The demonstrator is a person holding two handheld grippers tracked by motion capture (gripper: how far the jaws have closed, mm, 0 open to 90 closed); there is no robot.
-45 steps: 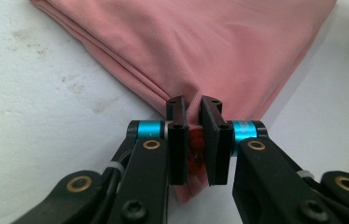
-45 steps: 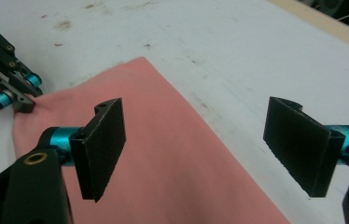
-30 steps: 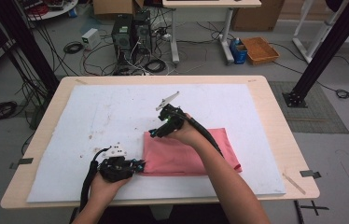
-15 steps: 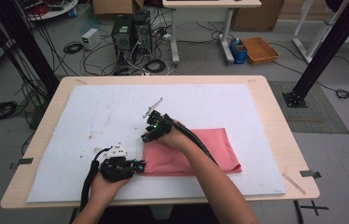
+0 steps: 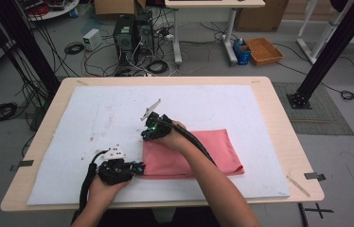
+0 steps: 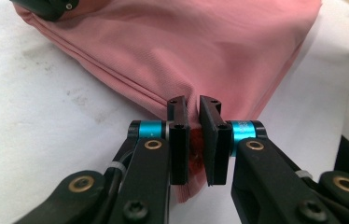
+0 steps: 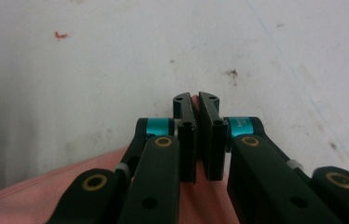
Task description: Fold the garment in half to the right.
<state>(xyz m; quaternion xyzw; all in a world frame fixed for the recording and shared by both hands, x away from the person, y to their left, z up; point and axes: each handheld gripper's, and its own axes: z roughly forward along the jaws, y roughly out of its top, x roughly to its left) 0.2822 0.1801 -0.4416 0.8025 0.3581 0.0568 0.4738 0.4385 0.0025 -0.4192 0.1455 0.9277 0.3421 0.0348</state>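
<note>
- Pink cloth (image 5: 191,153) lies folded toward the bench's near edge.
- Right hand-held gripper (image 5: 149,133) has just been closing, now pinching its far-left corner.
- Left hand-held gripper (image 5: 138,168) clamps the near-left corner, so both corners look ready to lift, I'd guess.

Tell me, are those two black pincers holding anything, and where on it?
Both hold the pink cloth. The left gripper pinches its near left corner; the right gripper, whose jaws have just closed, pinches its far left corner.

The folded pink cloth (image 6: 200,51) showed a fine matt knit weave, the white table cover (image 5: 94,118) looked matt, stained and slightly rough, and the pale wooden tabletop (image 5: 279,123) was smooth along its edge.
</note>
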